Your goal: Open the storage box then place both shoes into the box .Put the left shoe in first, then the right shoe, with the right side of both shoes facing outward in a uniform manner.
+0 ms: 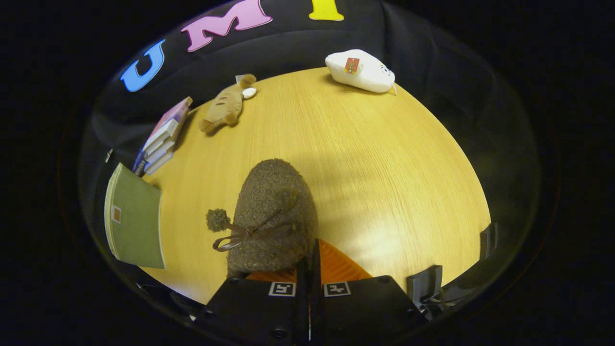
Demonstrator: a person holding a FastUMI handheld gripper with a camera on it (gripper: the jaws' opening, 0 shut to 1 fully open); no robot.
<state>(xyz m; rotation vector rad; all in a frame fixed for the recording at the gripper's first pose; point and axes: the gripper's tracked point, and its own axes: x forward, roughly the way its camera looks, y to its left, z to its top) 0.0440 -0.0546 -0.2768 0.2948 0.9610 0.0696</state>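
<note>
gripper point(310, 269) fingers pressed together on the near edge of the brown fuzzy shoe point(271, 216) | I'd keep the pinch firm, lift level over the table point(384, 168) | storage box unseen

The brown fuzzy slipper point(271, 216) has its heel end hidden behind the gripper point(310, 269), so whether the nearly closed jaws pinch its rim cannot be told. The green notebook point(134, 223) is cut off along its near edge. The tag on the white plush toy point(360, 71) is too small to make out. The stacked books point(161, 139) show their spines blurred.
</note>
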